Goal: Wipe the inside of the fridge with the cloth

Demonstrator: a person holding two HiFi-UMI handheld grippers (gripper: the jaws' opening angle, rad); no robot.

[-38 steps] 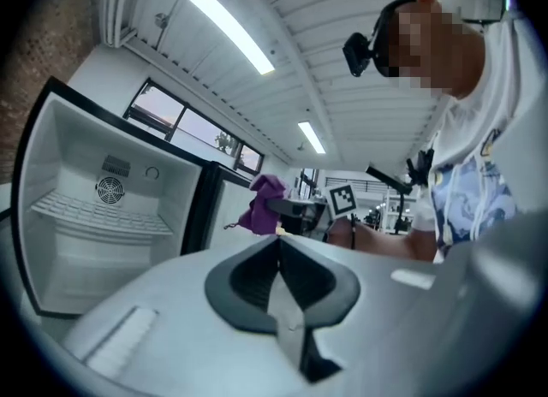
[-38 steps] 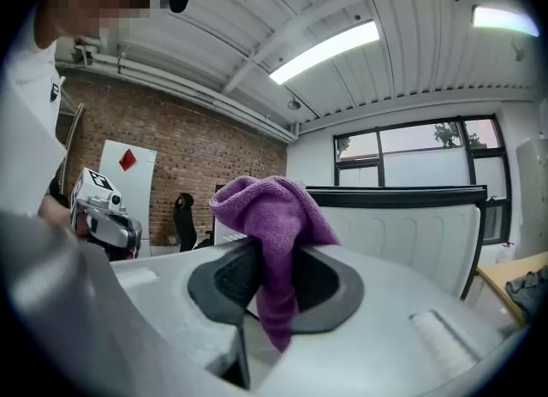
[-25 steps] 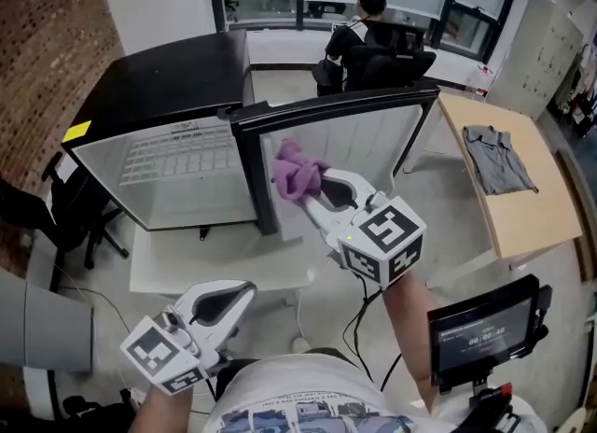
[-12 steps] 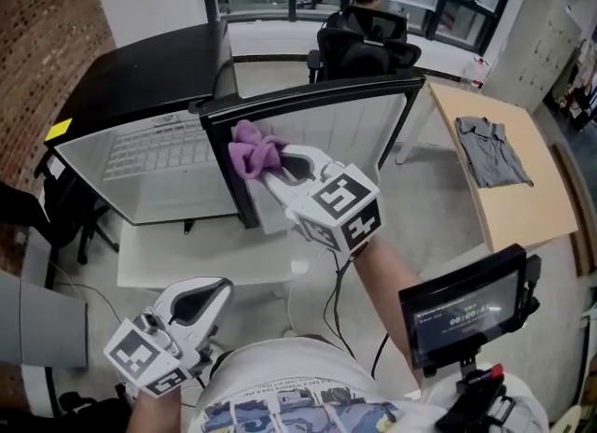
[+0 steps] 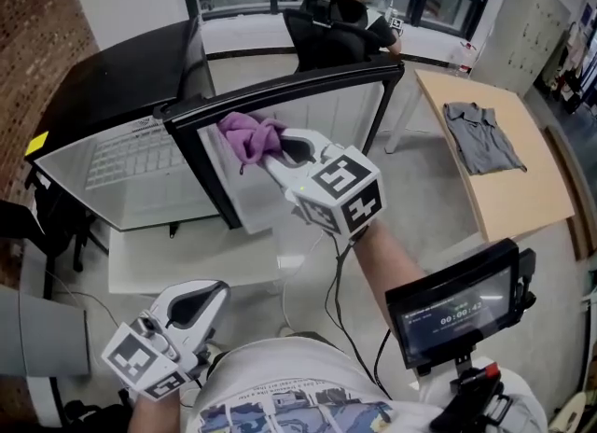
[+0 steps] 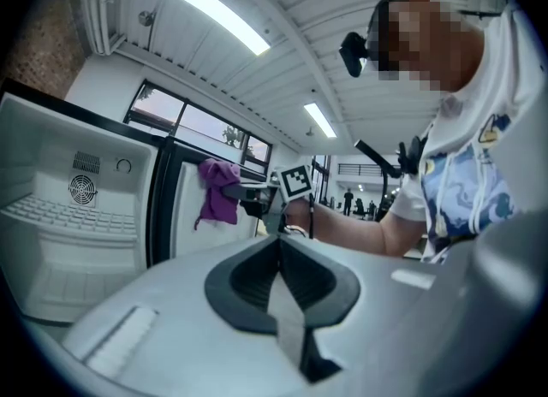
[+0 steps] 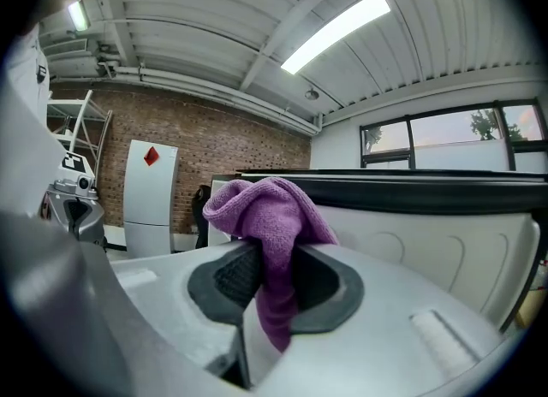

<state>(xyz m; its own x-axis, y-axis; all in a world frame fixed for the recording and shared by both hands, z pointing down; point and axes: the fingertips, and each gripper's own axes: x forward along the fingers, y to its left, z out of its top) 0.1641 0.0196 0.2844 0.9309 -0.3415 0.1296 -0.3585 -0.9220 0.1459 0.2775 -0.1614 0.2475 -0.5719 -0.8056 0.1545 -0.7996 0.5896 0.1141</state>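
My right tongs (image 5: 276, 148) are clamped on the purple cloth (image 5: 248, 135). Its bunched top sticks out past the tips, and one tail hangs down between the two jaws. In the right gripper view the same cloth (image 7: 267, 216) fills the gap in the right tongs (image 7: 270, 277), with a jaw pressed against it on either side.

Straight ahead of these tongs is the white inner side of the fridge's open door (image 5: 322, 128), and the door's black top edge runs just above the cloth. The cloth is right up at that lining, close to the hinge side, though I cannot tell whether it touches. The open fridge (image 5: 140, 174) lies to the left of my right tongs, its wire shelf showing inside.

My left tongs (image 5: 213, 293) are held low and near my body, well apart from the fridge. Their jaws are pressed together with nothing between them, which the left gripper view confirms (image 6: 278, 277).

Off to the right of my right tongs stands a wooden table (image 5: 508, 198) with a grey shirt (image 5: 480, 137) lying on it. A small screen (image 5: 457, 308) sits below my right forearm.
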